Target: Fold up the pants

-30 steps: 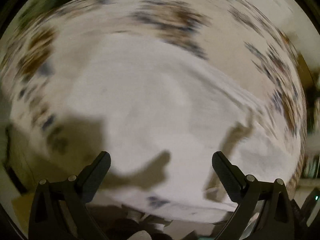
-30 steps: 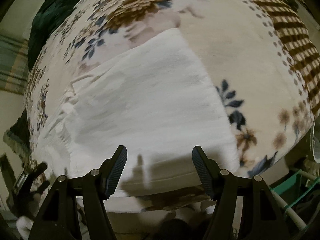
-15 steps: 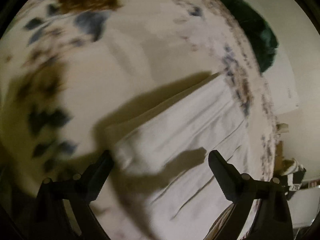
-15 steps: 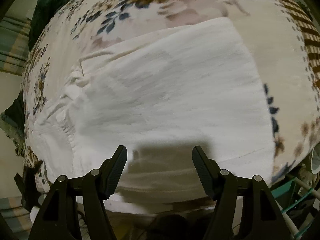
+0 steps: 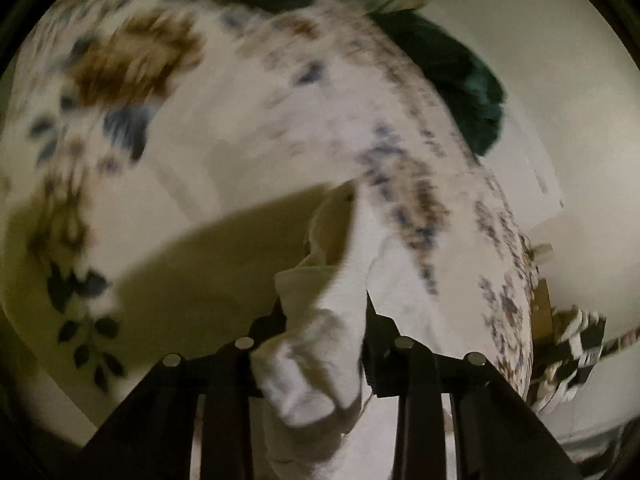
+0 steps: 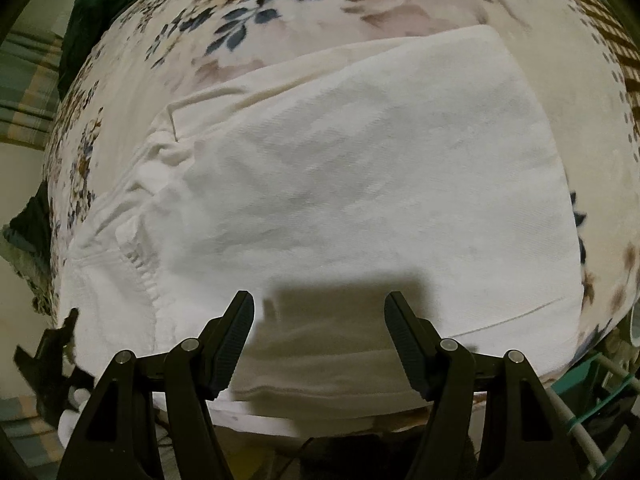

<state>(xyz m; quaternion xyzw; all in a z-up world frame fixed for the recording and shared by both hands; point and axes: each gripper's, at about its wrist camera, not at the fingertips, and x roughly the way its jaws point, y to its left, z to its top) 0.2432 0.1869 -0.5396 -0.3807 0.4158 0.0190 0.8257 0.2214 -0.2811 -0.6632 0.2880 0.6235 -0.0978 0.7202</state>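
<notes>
Now the left claw (image 5: 324, 322), spread wide a second ago, is closing on a bunched corner of the white pants (image 6: 360, 184). Right claw (image 6: 319, 332) hangs spread, empty, above them; the next fold looks ready to begin.

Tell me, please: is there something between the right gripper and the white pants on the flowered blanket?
Nothing visible. The right gripper hangs open above the near edge of the white pants, with only its shadow on the cloth. The left gripper is closing, a bunch of the cloth between its jaws.
</notes>
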